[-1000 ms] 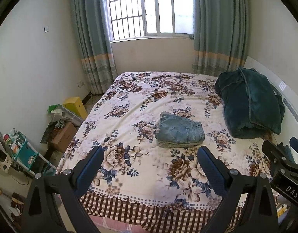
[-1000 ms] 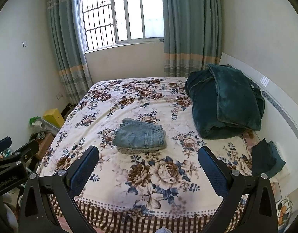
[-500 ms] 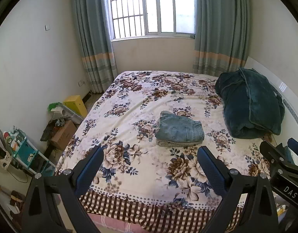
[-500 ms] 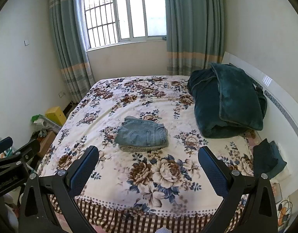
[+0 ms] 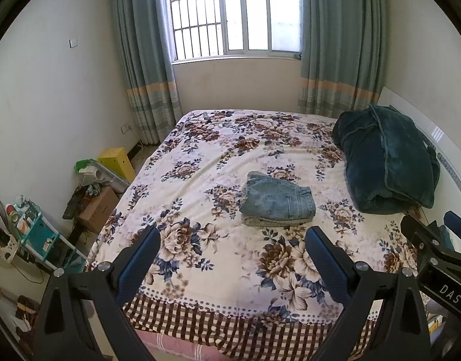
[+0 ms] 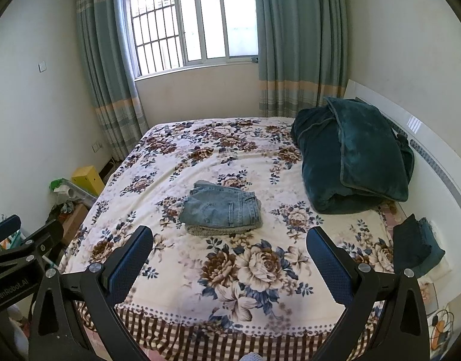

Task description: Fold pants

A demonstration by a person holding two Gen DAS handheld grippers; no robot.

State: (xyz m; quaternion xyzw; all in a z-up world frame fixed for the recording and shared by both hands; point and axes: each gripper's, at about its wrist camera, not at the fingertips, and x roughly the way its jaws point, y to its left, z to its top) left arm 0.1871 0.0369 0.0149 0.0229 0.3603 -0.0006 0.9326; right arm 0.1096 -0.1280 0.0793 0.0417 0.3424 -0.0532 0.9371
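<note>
The bed [image 5: 200,156] with its flowered cover fills most of both views, and its near edge shows a brown checked border. Behind it hang the grey-green curtains [image 5: 143,60] on each side of the window [image 5: 230,15]. A dark green blanket [image 5: 386,156] is piled at the right edge of the bed, against the white headboard [image 6: 434,150]. The pants [image 5: 278,200] (blue denim, already folded into a compact rectangle) lie near the middle of the bed, a little toward the near edge, with a grey folded layer under them. On the floor by the left edge of the bed stand a cardboard box [image 5: 99,207] and a yellow box [image 5: 116,162]. A small dark folded cloth [image 6: 416,246] lies at the near right corner of the bed. The left gripper [image 5: 232,258] is above the near edge with its jaws wide apart and nothing between them. The right gripper [image 6: 230,258] is beside it, jaws also wide apart and empty, well apart from the pants.
</note>
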